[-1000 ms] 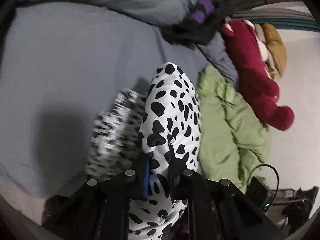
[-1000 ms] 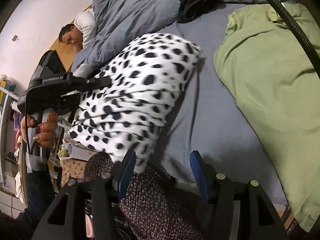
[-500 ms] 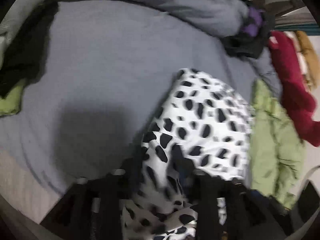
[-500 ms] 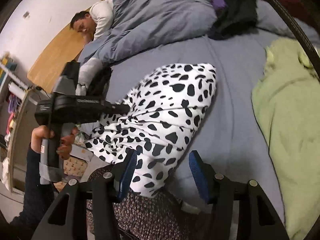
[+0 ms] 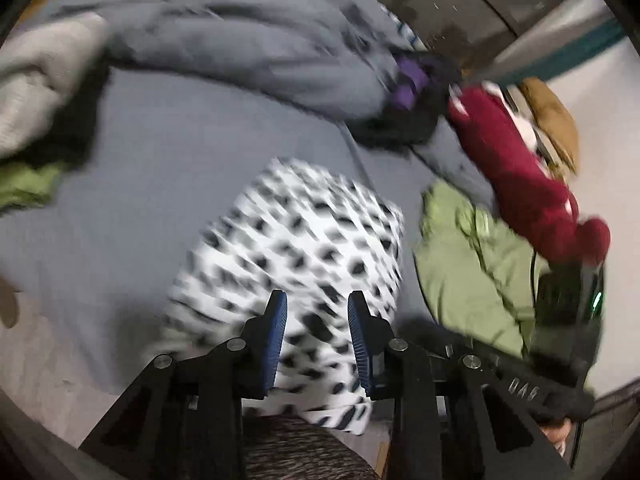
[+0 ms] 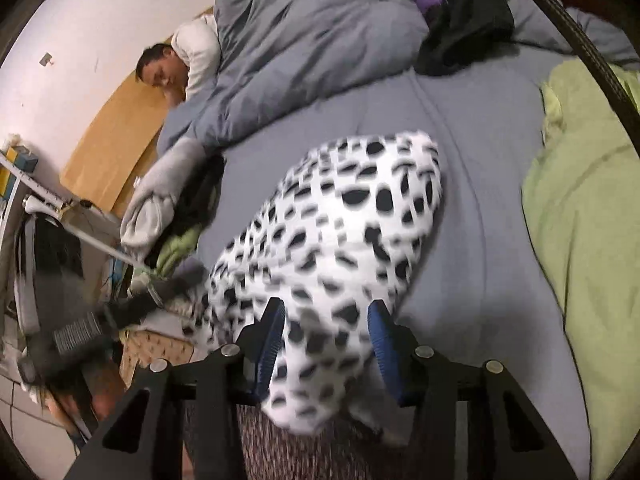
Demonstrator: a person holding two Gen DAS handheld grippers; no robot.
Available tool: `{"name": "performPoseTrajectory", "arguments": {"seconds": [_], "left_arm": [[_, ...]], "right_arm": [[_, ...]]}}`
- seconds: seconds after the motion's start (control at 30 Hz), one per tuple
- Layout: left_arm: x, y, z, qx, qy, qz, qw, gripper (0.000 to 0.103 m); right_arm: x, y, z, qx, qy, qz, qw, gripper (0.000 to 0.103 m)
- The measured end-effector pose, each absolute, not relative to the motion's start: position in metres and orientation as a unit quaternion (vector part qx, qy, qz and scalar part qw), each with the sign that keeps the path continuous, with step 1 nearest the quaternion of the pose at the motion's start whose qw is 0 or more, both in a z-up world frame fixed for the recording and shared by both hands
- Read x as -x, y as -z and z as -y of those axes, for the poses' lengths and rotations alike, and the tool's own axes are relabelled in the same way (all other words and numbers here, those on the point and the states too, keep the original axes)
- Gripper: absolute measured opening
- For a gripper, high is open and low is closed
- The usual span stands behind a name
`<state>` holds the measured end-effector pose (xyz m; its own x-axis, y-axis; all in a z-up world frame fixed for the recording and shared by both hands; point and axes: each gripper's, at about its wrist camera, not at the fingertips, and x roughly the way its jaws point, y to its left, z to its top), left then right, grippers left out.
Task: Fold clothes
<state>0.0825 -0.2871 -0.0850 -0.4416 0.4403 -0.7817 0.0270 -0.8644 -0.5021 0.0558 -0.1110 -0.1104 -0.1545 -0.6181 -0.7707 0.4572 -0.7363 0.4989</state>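
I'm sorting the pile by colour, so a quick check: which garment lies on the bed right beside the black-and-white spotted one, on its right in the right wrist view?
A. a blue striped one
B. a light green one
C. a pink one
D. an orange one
B: the light green garment lies on the grey sheet to the right of the spotted garment.

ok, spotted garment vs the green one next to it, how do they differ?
The spotted garment is white with black spots; the green garment is plain. The spotted one lies mid-bed, reaching the near edge between both grippers' fingers; the green one lies apart, to its right. Both rest on the grey sheet.
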Motion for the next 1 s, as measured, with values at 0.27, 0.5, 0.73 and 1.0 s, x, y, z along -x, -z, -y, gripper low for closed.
{"name": "performPoseTrajectory", "arguments": {"seconds": [0.27, 0.5, 0.73, 1.0], "left_arm": [[-0.110, 0.115, 0.265, 0.537, -0.814, 0.199, 0.091, 0.032], [-0.134, 0.086, 0.256, 0.521, -0.830, 0.165, 0.113, 0.043], [-0.137, 0.082, 0.185, 0.533, -0.838, -0.007, 0.116, 0.057], [-0.109, 0.115, 0.153, 0.559, -0.824, -0.069, 0.057, 0.046]], "right_arm": [[-0.076, 0.162, 0.099, -0.613, 0.706, 0.071, 0.347, 0.049], [-0.055, 0.120, 0.071, -0.564, 0.756, 0.069, 0.324, 0.050], [-0.008, 0.107, 0.091, -0.564, 0.766, 0.044, 0.306, 0.059], [0.022, 0.127, 0.127, -0.596, 0.743, -0.018, 0.303, 0.060]]}}
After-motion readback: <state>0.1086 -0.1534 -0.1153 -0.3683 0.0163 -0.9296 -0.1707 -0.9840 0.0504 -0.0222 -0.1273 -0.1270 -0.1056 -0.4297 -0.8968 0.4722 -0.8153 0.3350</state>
